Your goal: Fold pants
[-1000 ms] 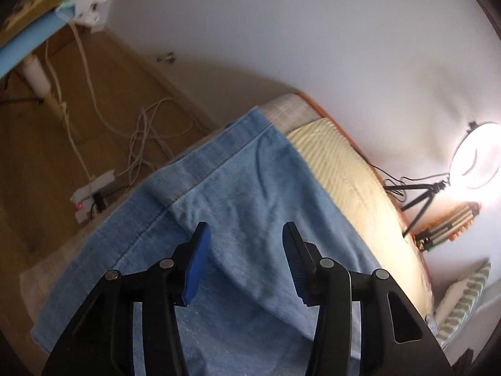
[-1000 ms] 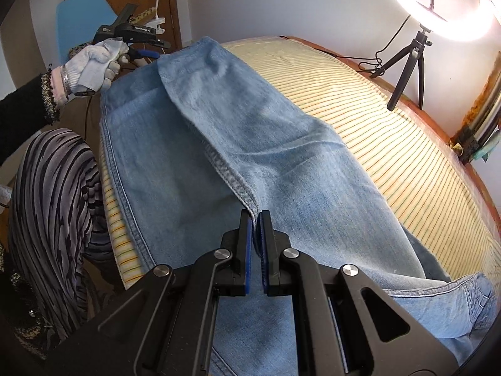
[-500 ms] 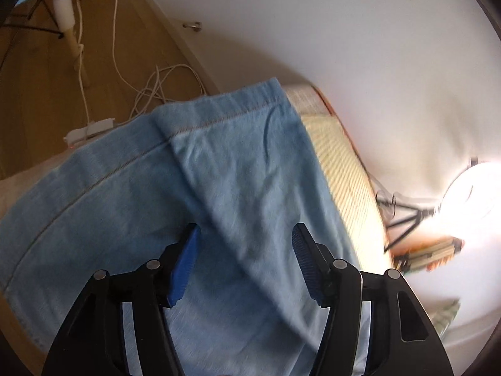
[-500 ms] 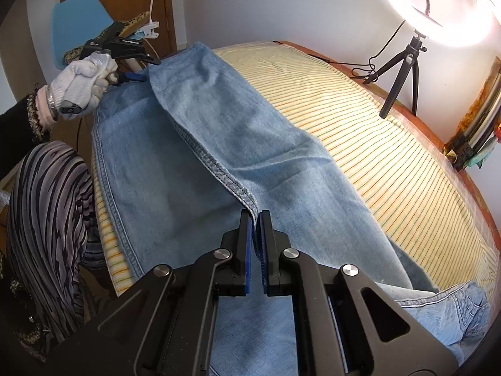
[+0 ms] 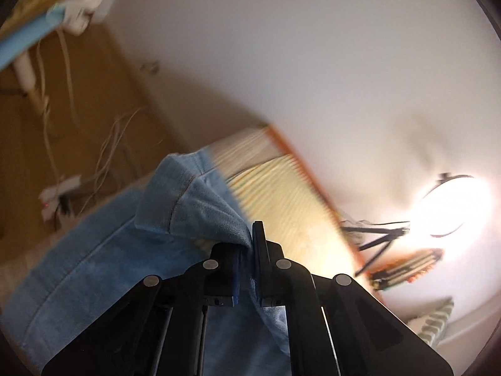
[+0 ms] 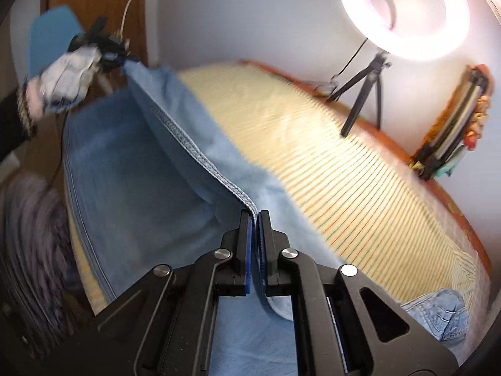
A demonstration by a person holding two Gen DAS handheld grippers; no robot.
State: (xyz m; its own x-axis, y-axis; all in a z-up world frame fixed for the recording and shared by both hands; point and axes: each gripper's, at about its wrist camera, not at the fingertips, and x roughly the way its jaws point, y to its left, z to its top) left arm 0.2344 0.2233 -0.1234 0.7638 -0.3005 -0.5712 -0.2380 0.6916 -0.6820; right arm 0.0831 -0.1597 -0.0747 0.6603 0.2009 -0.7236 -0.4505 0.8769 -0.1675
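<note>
pants [image 6: 131, 169]: light blue denim, lying on the striped cover [image 6: 344, 169] of a bed, along its near-left edge; long axis runs from the far-left corner toward the near-right corner, where the waist end [image 6: 438, 313] lies crumpled. upper leg raised along its inner seam [image 6: 200, 156], which hangs taut between the two tools. left gripper [image 5: 247, 266]: tongs pressed together, pinching the hem end of that leg, cloth bunched over the tips. right gripper [image 6: 254, 250]: tongs pressed together, pinching the seam further down the leg. left hand [image 6: 69, 78]: white glove, lifted above the far-left corner. step in hand, as judged: lifting one leg to lay it over the other. next move calls for: both grips carried sideways together, seam kept taut, edges matched before release. ring light [image 6: 404, 9] on a tripod at the far edge.
</note>
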